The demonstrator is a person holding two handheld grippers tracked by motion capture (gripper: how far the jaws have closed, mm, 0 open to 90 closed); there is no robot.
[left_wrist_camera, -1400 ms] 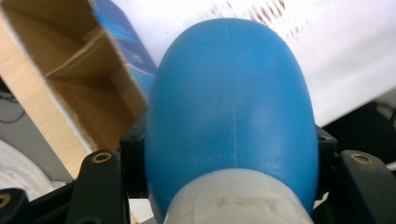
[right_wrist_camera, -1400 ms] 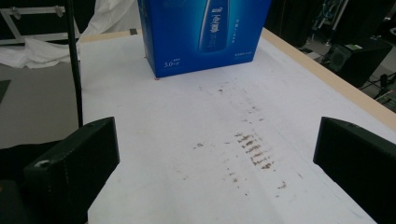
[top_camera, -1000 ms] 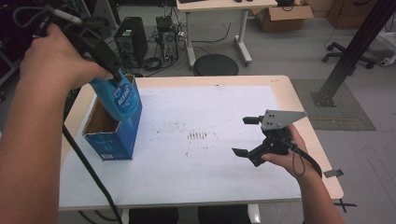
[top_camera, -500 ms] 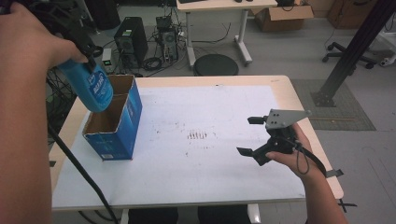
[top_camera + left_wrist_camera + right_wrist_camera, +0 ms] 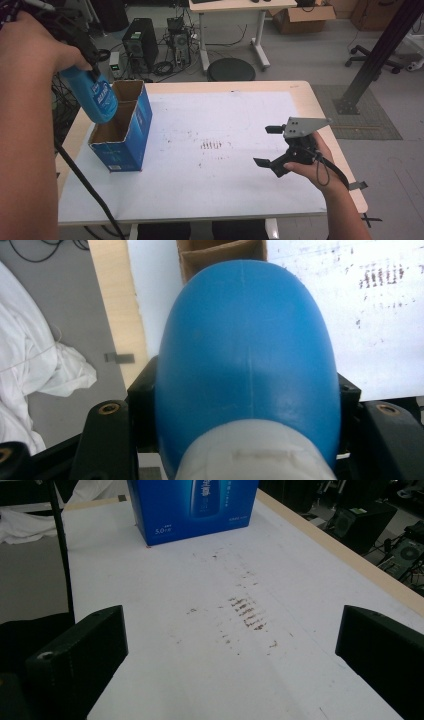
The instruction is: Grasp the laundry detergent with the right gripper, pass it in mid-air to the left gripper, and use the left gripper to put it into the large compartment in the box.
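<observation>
Left tongs (image 5: 92, 70) clamped on blue bottle (image 5: 95, 96), raised over open blue box (image 5: 122, 132); right tongs (image 5: 272, 150) wide open, empty, low over tabletop (image 5: 225, 180).

A light wooden worktop (image 5: 320, 107) carries a white sheet (image 5: 225, 150) with brown smudges (image 5: 212, 145) near its centre, and an open blue carton (image 5: 122, 132) stands at about nine o'clock.

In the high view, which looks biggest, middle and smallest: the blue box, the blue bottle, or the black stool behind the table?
1. blue box, clearly the largest.
2. and 3. blue bottle and black stool: they look about alike. The bottle is lifted toward the camera and the stool stands farther off on the floor, so I would not rank them.
</observation>
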